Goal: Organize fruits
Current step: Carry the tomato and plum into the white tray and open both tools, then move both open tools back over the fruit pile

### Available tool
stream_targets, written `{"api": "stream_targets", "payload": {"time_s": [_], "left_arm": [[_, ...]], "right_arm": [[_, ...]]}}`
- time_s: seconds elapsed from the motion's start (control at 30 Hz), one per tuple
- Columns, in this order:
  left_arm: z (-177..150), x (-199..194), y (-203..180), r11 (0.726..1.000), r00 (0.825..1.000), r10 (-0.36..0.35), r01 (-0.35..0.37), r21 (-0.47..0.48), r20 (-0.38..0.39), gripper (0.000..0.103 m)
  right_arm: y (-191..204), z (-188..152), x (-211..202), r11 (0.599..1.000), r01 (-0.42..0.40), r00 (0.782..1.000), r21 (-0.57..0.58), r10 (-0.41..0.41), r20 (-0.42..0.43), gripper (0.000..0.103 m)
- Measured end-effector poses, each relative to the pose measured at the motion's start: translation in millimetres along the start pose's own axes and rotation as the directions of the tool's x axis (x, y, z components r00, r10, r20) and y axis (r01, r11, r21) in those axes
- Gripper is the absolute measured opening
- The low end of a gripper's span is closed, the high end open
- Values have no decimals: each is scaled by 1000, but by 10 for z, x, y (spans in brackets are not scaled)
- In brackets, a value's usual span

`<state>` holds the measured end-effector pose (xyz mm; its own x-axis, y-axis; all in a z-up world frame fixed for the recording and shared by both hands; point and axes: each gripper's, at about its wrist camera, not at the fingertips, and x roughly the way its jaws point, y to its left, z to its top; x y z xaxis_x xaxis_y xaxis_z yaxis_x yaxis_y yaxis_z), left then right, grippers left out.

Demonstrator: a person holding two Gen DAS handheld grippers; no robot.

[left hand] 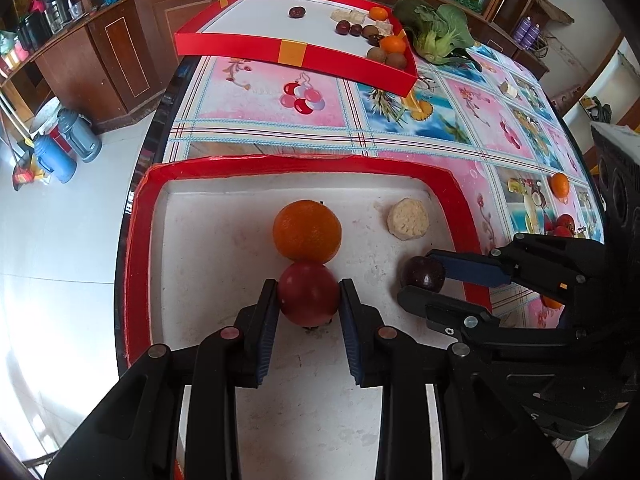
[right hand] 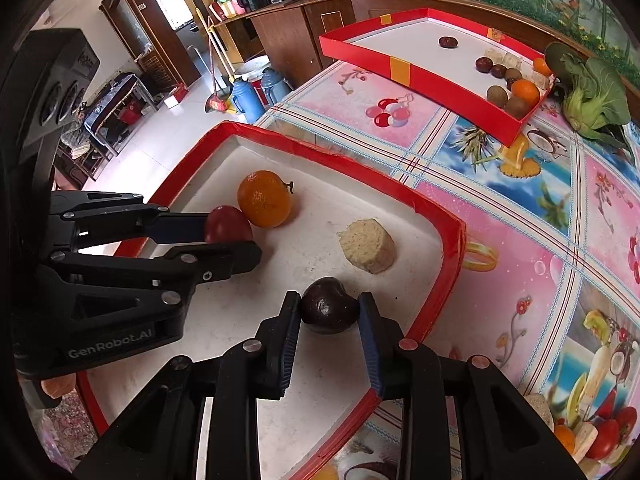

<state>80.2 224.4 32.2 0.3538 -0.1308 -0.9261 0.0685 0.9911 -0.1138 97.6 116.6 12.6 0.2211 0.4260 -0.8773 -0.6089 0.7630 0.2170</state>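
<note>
Left tool [left hand: 309,294] pinches one red fruit [left hand: 309,293]; right tool [right hand: 330,312] pinches one dark plum [right hand: 329,306].

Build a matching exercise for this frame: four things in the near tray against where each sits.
Things:
1. red fruit
2. dark plum
3. orange
4. beige cake

Places:
A. free, near the tray's right wall
B. between the right claw fingers
C. touching the red fruit's far side
D. between the left claw fingers

Pairs: 1-D, 2-B, 3-C, 4-A
</note>
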Motion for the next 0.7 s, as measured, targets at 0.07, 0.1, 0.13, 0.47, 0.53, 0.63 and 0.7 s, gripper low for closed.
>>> {"api": "stream_targets", "payload": {"time_s": [0.07, 0.1, 0.13, 0.47, 0.53, 0.63, 0.7], "left_arm": [[-1, 12, -4, 1000, 1000, 3, -3, 2, 0, 27], [0, 10, -5, 1000, 1000, 3, -3, 1, 2, 27], [3, 11, -4, 1000, 1000, 1, -1, -2, 1, 27], [9, -13, -28, 999, 1000, -20, 20, -26, 1, 40], [-1, -39, -51, 999, 1000, -24, 24, -25, 9, 49], [-16, -62, -92, 999, 999, -33, 33, -26, 8, 49], [-29, -73, -122, 999, 999, -36, 36, -26, 5, 49]], "right_arm": [[-22, -9, -23, 1000, -11, 1000, 8, 11, 8, 31], [-25, -11, -42, 1000, -9, 1000, 9, 9, 12, 32], [-27, -13, -63, 1000, -7, 1000, 9, 6, 16, 32], [-61, -118, -309, 999, -26, 999, 28, 25, 44, 39], [-63, -154, -397, 999, -30, 998, 29, 29, 55, 42], [-67, -238, -550, 999, -35, 996, 33, 33, 80, 50], [-85, -303, -617, 998, -41, 995, 49, 37, 88, 51]]}}
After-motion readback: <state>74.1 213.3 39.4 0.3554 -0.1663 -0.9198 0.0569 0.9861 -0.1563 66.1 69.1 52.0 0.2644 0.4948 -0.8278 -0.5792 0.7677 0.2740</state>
